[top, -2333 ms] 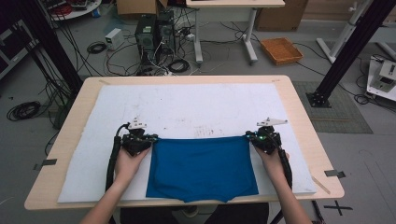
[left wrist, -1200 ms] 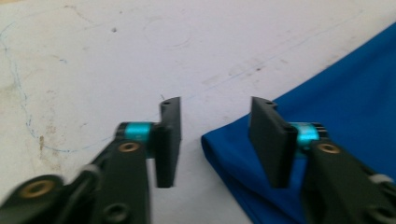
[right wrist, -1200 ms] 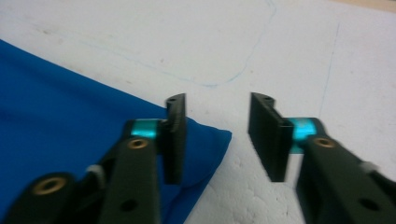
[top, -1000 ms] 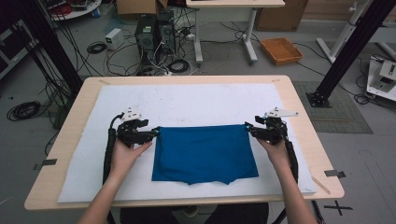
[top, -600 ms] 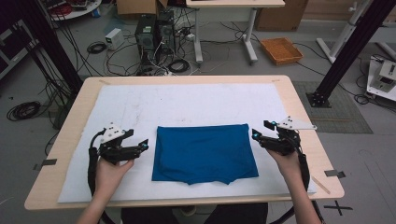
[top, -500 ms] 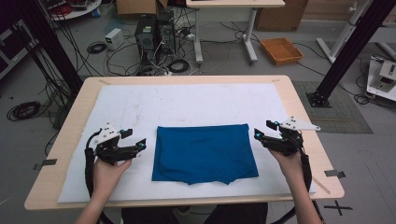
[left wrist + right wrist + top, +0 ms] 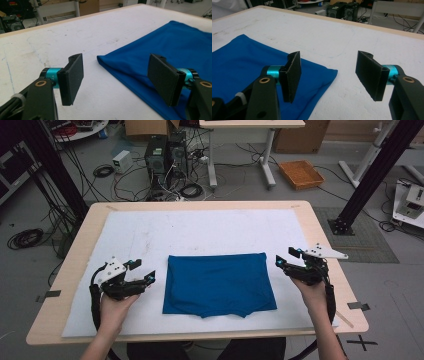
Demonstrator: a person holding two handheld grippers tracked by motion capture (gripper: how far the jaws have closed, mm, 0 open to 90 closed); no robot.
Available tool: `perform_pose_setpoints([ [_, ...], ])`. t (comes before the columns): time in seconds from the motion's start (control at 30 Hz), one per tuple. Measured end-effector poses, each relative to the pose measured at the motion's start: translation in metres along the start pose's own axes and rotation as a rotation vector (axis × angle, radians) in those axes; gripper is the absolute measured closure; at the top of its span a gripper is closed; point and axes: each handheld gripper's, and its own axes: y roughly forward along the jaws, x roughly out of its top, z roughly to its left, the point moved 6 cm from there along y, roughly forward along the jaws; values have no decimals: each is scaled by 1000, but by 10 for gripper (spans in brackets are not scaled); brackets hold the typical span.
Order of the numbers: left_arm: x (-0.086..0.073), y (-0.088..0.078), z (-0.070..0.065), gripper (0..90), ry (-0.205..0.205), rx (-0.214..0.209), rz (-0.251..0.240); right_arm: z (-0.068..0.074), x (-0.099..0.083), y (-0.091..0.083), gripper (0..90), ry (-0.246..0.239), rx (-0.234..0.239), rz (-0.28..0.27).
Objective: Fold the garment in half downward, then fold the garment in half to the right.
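1 folded blue cloth garment (image 7: 219, 284), flat and roughly rectangular, lies near the middle of the white felt-like mat (image 7: 200, 230) that covers 1 pale wooden bench (image 7: 320, 227). Its scalloped hem edge faces 6 o'clock in the high view, toward the person.

2 black handheld grippers flank it, 1 on each side, both apart from the fabric. The left gripper (image 7: 145, 272) sits at the garment's 9 o'clock, carried by the person's left hand (image 7: 116, 304), its tips pointing toward the cloth's left edge. Its jaws have just been opening and now stand wide with nothing between them; in the left gripper view (image 7: 120, 80) the bare mat shows in the gap and the near corner of the blue cloth (image 7: 172, 50) lies beyond, toward 2 o'clock.

The right gripper (image 7: 286, 258) sits at the garment's 3 o'clock, held by the right hand (image 7: 312, 290), with 1 grey 3-cornered plate (image 7: 325, 252) on top. Its jaws have also just been opening and stand wide, holding nothing; in the right gripper view (image 7: 328, 76) a corner of the garment (image 7: 242, 60) runs under the left-hand jaw, the rest of the gap showing white mat.

On the floor past the bench, at 12 o'clock, stand 2 dark computer towers (image 7: 162, 155), and at 1 o'clock lies 1 shallow orange tray (image 7: 301, 173).
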Motion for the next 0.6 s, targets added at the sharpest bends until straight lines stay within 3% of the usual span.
perform_pose_setpoints([
  [0.17,11,-2,-9,296,21,-20,-21,-2,2,-3,373,3,-4,-10],
  [0.4,16,2,-20,292,27,-46,20,-2,2,-4,373,9,-3,-12],
  [0.6,17,2,-20,273,-18,-79,45,-3,3,-2,328,36,8,-18],
])
